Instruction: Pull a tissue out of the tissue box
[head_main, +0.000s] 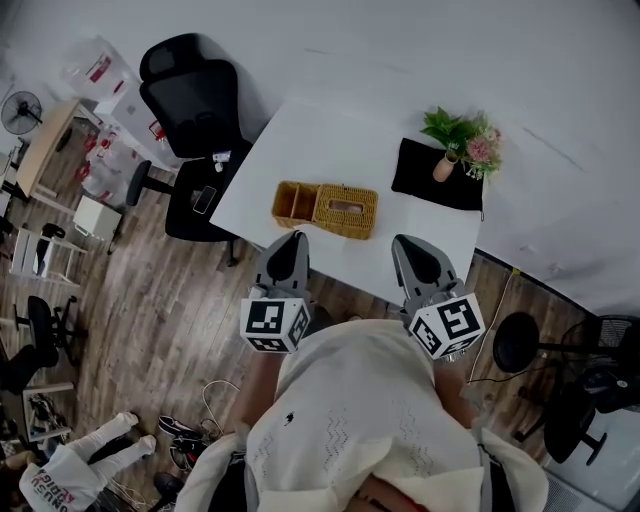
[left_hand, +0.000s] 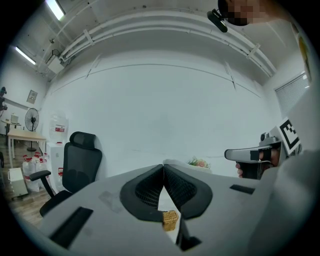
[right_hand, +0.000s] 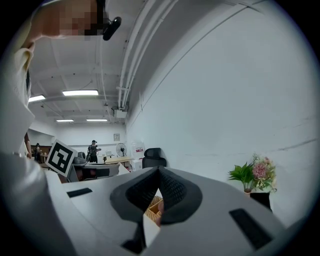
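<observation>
Hovering just short of tissue box (head_main: 346, 211) on table (head_main: 320, 135), left tongs (head_main: 292, 240) and right tongs (head_main: 408, 243) both clenched empty, apparently touching nothing

office chair (head_main: 190, 95) beside table (head_main: 330, 140); flowers (head_main: 465, 135) on black cloth (head_main: 425, 175)

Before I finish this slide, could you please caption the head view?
The left gripper and right gripper, both shut, face a white table with a wicker tissue box and a flower vase.
</observation>
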